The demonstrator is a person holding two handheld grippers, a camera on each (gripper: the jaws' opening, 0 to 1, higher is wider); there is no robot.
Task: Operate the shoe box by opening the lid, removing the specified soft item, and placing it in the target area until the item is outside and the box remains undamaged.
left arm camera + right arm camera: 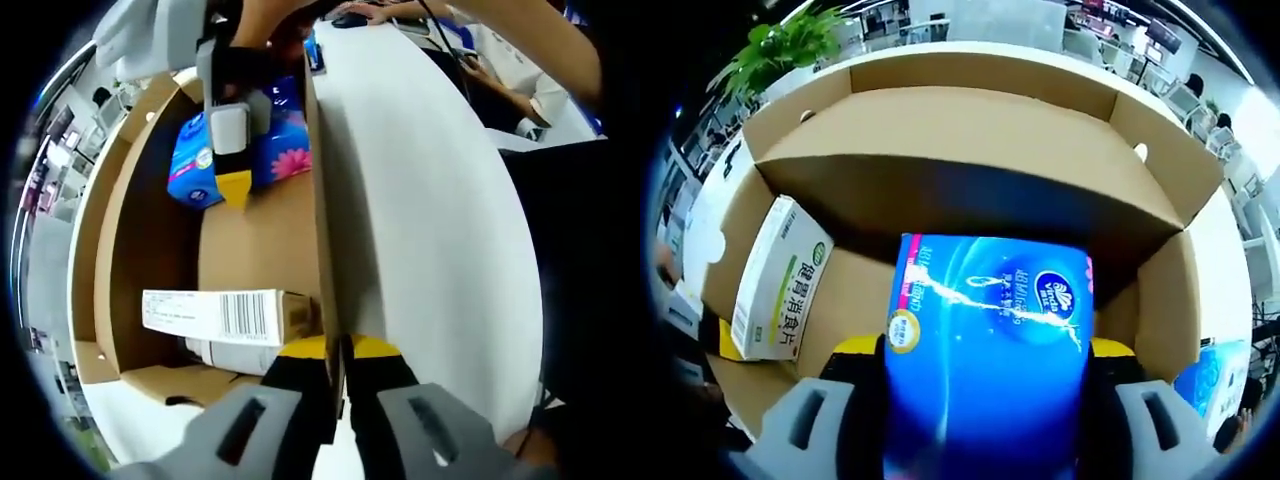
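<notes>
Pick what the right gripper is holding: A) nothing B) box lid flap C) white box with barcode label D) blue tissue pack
D: in the right gripper view, the right gripper has its jaws closed on both sides of the blue tissue pack, inside the cardboard box.

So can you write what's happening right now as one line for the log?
lid: open | right gripper: shut on blue tissue pack, inside cardboard box | left gripper: clamping box wall | white carton: in box

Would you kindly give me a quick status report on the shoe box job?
Left hand-held gripper shut on brown cardboard box wall. Right hand-held gripper shut on blue soft tissue pack, inside box. White carton beside it.
</notes>
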